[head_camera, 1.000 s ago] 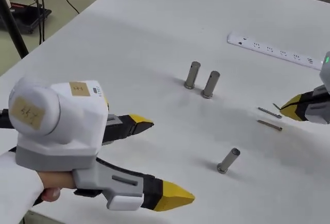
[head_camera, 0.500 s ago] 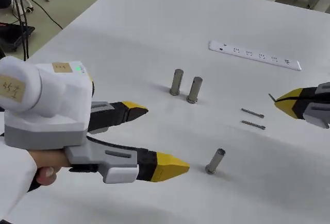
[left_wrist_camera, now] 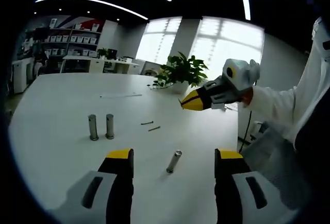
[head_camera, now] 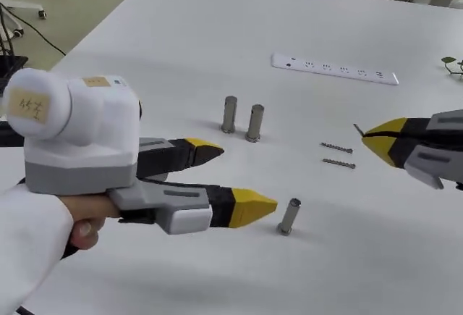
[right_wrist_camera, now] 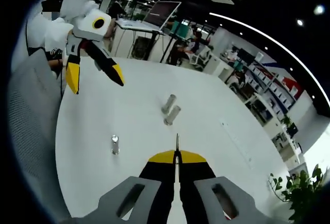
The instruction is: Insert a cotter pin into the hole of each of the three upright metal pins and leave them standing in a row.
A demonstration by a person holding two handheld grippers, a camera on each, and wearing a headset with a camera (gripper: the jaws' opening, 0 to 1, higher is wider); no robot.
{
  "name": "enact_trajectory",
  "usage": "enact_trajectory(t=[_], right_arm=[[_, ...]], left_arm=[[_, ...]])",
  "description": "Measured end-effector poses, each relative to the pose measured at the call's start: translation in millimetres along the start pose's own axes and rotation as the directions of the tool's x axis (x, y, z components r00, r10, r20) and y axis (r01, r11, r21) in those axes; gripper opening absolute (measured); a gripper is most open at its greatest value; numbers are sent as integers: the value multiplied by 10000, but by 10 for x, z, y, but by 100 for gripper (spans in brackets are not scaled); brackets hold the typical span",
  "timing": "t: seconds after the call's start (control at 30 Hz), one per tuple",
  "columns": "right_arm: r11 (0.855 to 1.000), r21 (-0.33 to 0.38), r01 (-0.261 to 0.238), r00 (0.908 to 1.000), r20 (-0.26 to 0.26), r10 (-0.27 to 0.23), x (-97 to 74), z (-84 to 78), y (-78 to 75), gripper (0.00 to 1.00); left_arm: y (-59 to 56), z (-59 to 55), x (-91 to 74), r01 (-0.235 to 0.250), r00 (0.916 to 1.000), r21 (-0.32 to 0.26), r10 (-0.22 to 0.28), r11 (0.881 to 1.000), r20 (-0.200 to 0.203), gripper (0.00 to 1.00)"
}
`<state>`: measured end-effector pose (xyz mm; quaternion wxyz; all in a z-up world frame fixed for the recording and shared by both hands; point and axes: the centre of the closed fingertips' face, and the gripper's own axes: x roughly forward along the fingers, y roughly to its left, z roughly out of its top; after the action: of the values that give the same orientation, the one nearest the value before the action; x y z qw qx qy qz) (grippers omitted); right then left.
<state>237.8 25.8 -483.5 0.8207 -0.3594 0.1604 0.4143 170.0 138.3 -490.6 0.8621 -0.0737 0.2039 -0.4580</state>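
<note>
Two metal pins [head_camera: 229,114] [head_camera: 254,122] stand side by side at mid-table. A third metal pin [head_camera: 289,216] stands alone nearer me. My left gripper [head_camera: 239,179] is open, its lower yellow tip just left of the lone pin; in the left gripper view that pin [left_wrist_camera: 174,161] lies ahead between the jaws. On the right, my right gripper [head_camera: 367,140] hovers above the table, shut on a thin cotter pin [right_wrist_camera: 177,142] that sticks out past its tips. Two more cotter pins [head_camera: 336,147] [head_camera: 338,163] lie flat beside the pair.
A white power strip [head_camera: 334,69] lies across the far side of the table [head_camera: 181,32]. A potted plant [left_wrist_camera: 180,69] stands at the table's end. Office furniture and cables are on the floor beyond the left edge.
My left gripper has moved forward and right, closer to the lone metal pin. The right gripper stays shut on its cotter pin. The head camera has shifted.
</note>
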Motion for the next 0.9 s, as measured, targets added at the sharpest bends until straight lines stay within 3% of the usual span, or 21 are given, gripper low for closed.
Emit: enact_trajectory(t=[0.03, 0.07, 0.13, 0.47, 0.63, 0.9], right_arm=[[9998, -209, 48, 10000, 25, -48, -3, 19, 17, 0], [9961, -862, 161, 9998, -134, -173, -19, 24, 39, 0], [9925, -1205, 192, 9997, -134, -209, -25, 53, 108, 0], [9808, -1947, 103, 9999, 36, -98, -52, 178, 379, 0], [9587, -2843, -24, 9998, -188, -31, -50, 182, 481, 0], [9411, -3378, -140, 9999, -142, 98, -55, 266, 617, 0]], left_arm=[[-17, 16, 21, 81, 10000, -68, -81, 9999, 14, 57], [-32, 27, 36, 159, 9999, -114, -159, 9998, 23, 55], [-56, 56, 77, 252, 9997, -192, -251, 9995, 63, 52], [-121, 219, 257, 387, 9984, -121, -382, 9992, 421, 40], [-126, 238, 322, 365, 9985, -13, -365, 9993, 418, 34], [-198, 227, 400, 638, 9974, -145, -633, 9979, 343, 25]])
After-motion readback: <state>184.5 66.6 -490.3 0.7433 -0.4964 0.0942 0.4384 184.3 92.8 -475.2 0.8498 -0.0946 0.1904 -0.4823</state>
